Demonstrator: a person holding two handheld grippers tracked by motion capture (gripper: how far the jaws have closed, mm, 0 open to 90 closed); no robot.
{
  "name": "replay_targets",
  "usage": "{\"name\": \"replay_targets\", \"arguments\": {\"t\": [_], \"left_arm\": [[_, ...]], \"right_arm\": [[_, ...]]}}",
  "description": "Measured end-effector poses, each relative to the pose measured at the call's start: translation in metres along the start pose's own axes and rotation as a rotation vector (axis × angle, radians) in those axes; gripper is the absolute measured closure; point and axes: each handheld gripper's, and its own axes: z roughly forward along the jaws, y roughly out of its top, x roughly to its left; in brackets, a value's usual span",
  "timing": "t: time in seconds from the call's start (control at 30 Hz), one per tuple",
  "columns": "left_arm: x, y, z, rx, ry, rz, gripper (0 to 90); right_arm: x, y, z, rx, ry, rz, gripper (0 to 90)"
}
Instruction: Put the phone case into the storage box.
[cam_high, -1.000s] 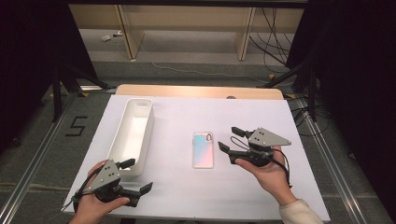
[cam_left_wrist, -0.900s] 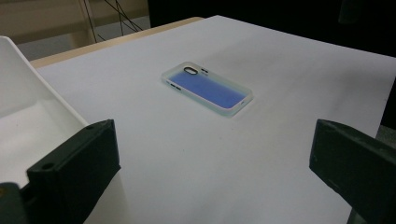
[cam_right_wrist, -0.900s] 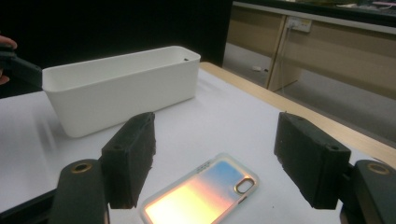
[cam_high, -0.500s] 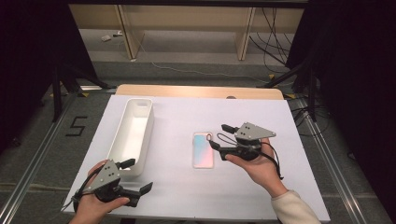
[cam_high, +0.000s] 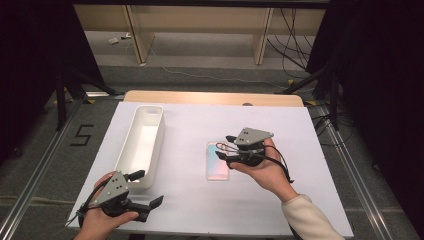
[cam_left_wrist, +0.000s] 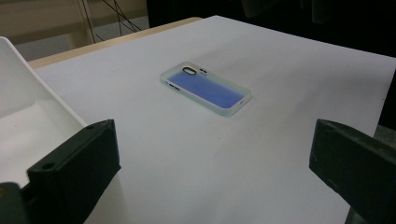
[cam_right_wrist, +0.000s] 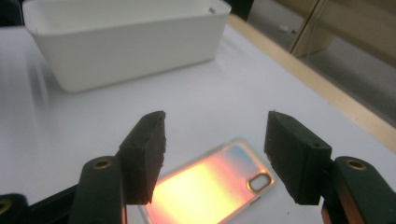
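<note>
An iridescent phone case (cam_high: 216, 163) lies flat on the white table sheet (cam_high: 190, 200), right of centre. It looks blue in the left gripper view (cam_left_wrist: 208, 88) and orange-pink in the right gripper view (cam_right_wrist: 205, 186). My right gripper (cam_high: 225, 148) hovers open just over the case's right edge, one jaw to each side of its camera-hole end (cam_right_wrist: 215, 140). My left gripper (cam_high: 146, 189) rests open near the table's front left corner, pointing toward the case, with nothing between its jaws (cam_left_wrist: 205, 168).
A long white bin (cam_high: 141, 141) stands left of centre, its near end beside my left gripper (cam_left_wrist: 28, 107); it appears behind the case in the right gripper view (cam_right_wrist: 126, 42). A wooden strip (cam_high: 210, 98) edges the table's far side.
My right gripper has moved left and slightly down, from right of the phone case to over its right edge. The left gripper has stayed put.
</note>
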Motion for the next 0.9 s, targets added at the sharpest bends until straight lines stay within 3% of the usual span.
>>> {"name": "replay_targets", "arguments": {"t": [0.1,0.33,0.57,0.9], "left_arm": [[0.000,0.000,0.000,-0.001,-0.004,0.008,1.0],[0.000,0.000,0.000,0.000,-0.003,0.004,1.0],[0.000,0.000,0.000,-0.001,-0.002,0.001,1.1],[0.000,0.000,0.000,-0.006,-0.009,-0.002,1.1]], "right_arm": [[0.001,0.000,0.004,0.032,0.009,-0.019,40.1],[0.007,-0.007,0.024,0.201,0.075,-0.092,39.8],[0.012,-0.014,0.040,0.337,0.154,-0.120,40.9],[0.018,-0.019,0.055,0.443,0.219,-0.167,45.5]]}}
